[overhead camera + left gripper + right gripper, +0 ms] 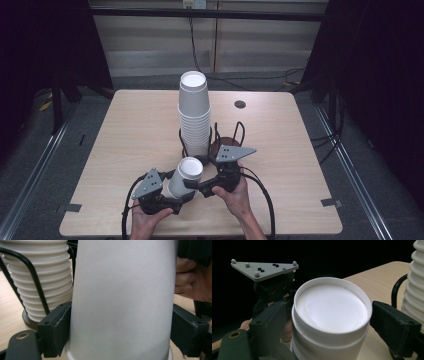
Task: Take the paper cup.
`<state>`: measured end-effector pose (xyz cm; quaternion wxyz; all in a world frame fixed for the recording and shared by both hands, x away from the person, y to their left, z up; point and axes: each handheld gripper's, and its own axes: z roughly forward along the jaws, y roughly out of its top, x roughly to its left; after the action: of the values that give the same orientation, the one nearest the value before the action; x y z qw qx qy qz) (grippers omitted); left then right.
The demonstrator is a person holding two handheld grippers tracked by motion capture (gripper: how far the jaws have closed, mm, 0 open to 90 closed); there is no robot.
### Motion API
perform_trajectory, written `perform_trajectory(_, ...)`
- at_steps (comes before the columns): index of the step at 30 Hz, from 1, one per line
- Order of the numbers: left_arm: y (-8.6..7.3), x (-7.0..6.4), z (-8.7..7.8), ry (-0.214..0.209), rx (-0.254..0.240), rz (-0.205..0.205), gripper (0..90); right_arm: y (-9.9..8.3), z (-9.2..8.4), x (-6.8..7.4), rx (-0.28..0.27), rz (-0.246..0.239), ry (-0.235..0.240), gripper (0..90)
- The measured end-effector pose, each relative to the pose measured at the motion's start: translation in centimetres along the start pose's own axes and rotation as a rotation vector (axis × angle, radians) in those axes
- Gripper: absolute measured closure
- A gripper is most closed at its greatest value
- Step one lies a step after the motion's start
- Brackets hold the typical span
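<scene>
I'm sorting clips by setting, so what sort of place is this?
Probably a lab or recording booth, not a home: a lone wooden table ringed by dark curtains, cables trailing over grey carpet, and a wire rack holding a stack of paper cups.

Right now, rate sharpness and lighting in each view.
High view: evenly lit table, dark surroundings, cup stack crisp. Left gripper view: held cup very close, soft and featureless. Right gripper view: cup base sharp, background black, the stack's ridges at the right edge slightly blurred.
</scene>
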<state>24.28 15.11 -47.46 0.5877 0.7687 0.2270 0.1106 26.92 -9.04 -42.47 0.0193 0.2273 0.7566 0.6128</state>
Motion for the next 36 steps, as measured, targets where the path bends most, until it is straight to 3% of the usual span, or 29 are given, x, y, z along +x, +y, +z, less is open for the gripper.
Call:
perform_trajectory(7, 0.4, 0.2, -0.2, -0.018, 0.031, 0.016, 14.3, 0.1, -0.5, -0.1, -0.011, 0.001, -0.002, 13.1)
perform_trajectory(14, 0.9, 0.4, -0.5, 0.001, 0.069, 0.040, 14.3, 0.2, -1.5, -0.2, -0.036, -0.012, -0.012, 13.2)
perform_trajectory(22, 1.6, 0.5, -0.4, -0.028, 0.112, 0.055, 14.4, 0.1, -2.0, -0.5, -0.003, -0.013, -0.019, 12.8)
perform_trajectory(29, 2.0, 0.8, -0.8, -0.015, 0.147, 0.067, 14.4, 0.3, -2.9, -0.5, 0.006, -0.024, -0.032, 13.0)
perform_trajectory(36, 2.6, 0.9, -1.0, -0.018, 0.187, 0.086, 14.5, 0.4, -3.3, -0.9, 0.066, -0.030, -0.025, 13.1)
